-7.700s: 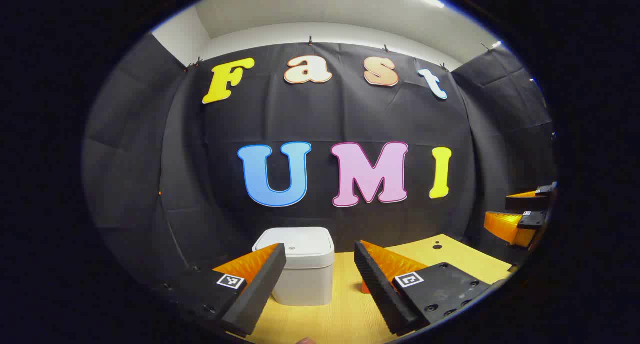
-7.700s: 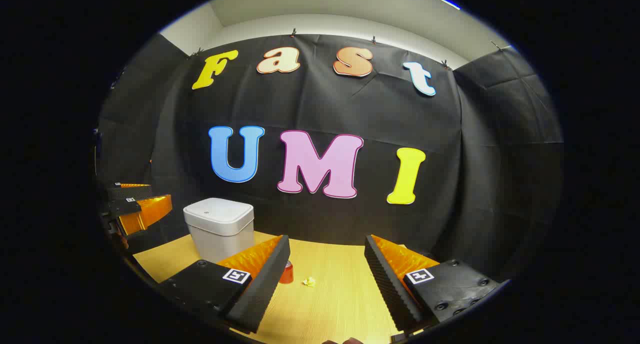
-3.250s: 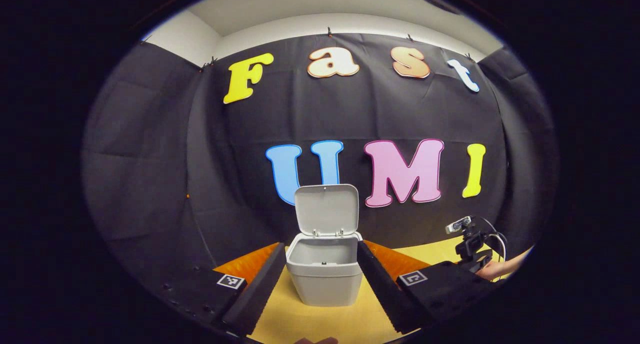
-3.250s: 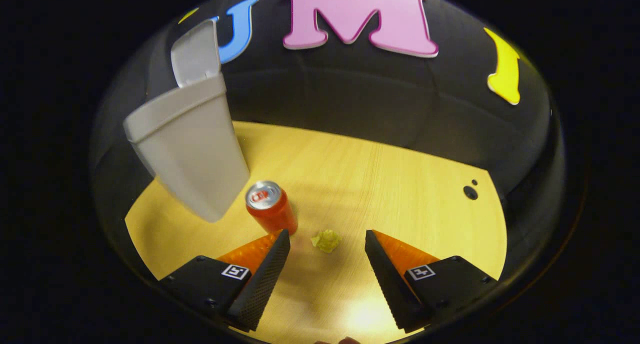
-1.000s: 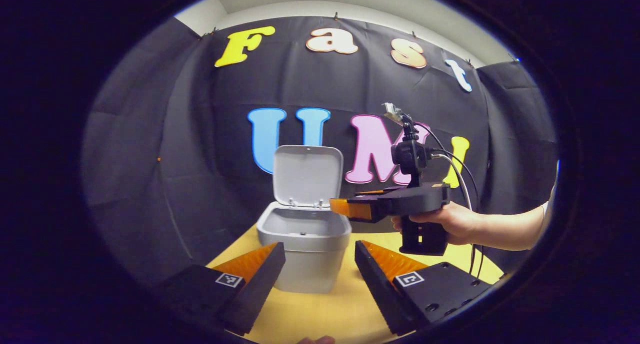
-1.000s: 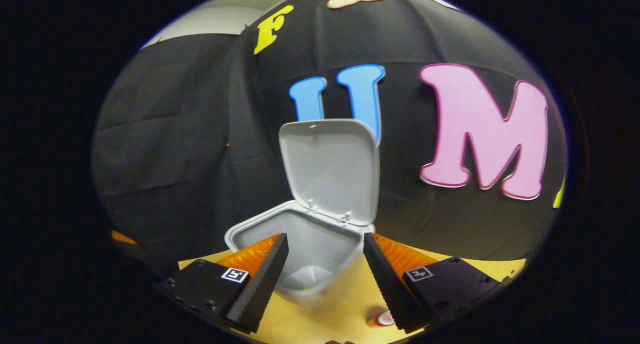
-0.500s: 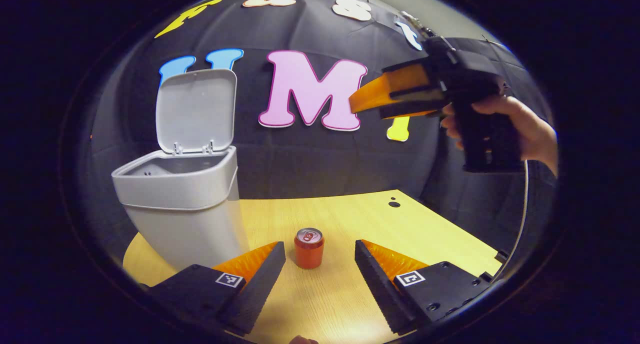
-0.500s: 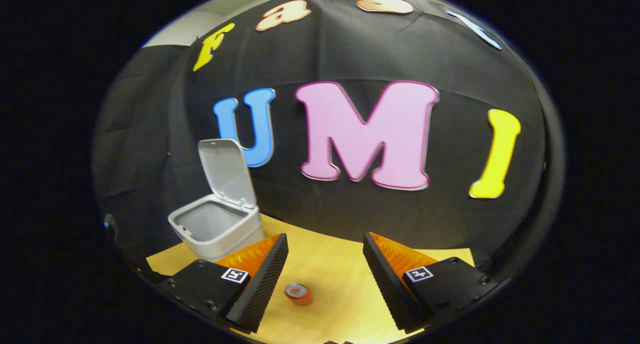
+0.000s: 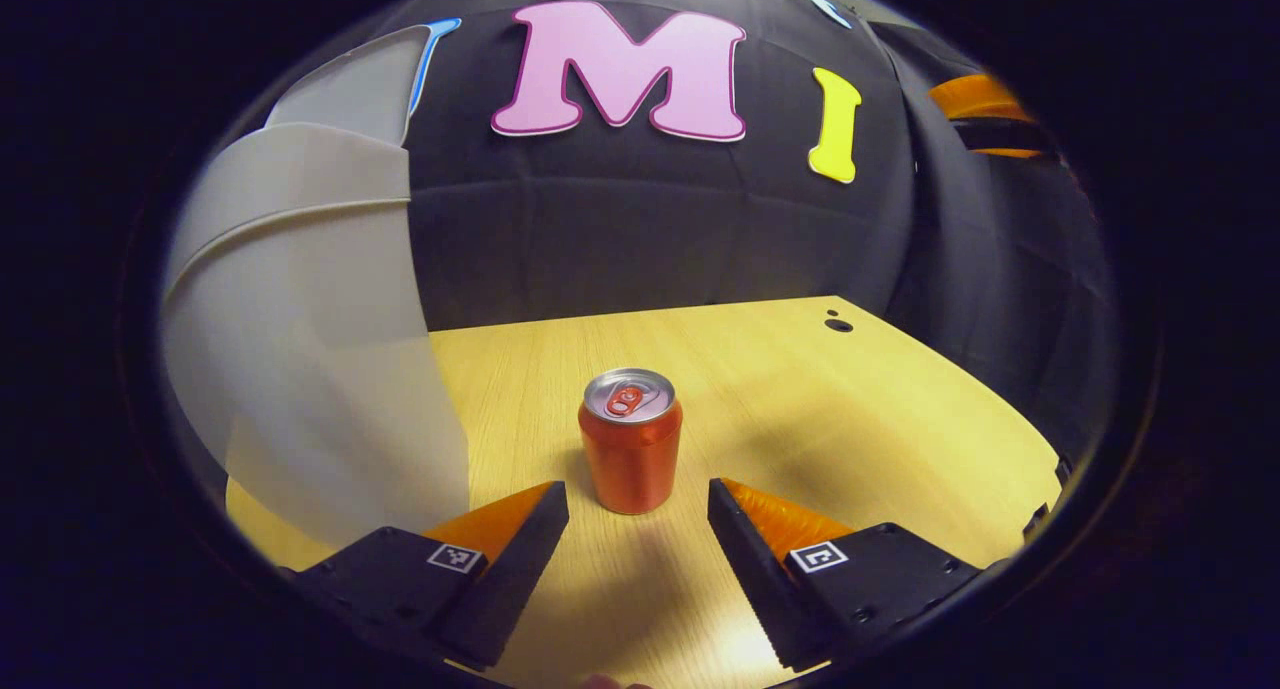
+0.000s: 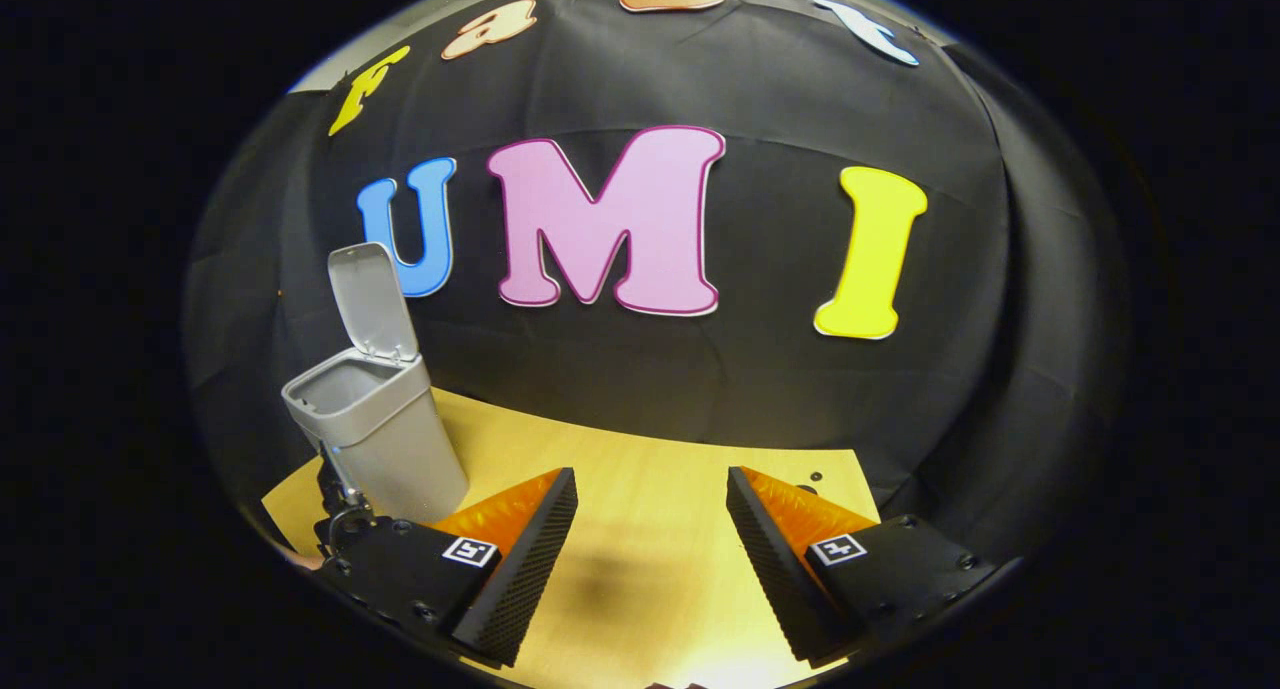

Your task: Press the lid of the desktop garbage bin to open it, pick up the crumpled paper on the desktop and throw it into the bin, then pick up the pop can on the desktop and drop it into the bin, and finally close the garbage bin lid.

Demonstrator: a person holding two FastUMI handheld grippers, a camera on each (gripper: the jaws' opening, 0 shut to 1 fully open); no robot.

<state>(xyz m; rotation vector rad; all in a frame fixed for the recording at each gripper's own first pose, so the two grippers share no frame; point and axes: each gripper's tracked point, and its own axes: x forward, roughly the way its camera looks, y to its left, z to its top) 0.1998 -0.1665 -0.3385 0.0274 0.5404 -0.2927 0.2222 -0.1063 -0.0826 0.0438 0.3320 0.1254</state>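
Left gripper (image 9: 638, 504) spread wide, low over the table (image 9: 800, 389), upright can (image 9: 630, 439) just beyond its 2 fingers, bin (image 9: 300, 349) at left, lid (image 10: 372, 299) up; right gripper (image 10: 650, 514) spread, empty.

Your light wooden table (image 9: 800, 389) carries a red pop can (image 9: 630, 439), upright near the middle, and a grey bin (image 9: 300, 349) with its lid (image 10: 370, 299) raised, standing just beside the can.
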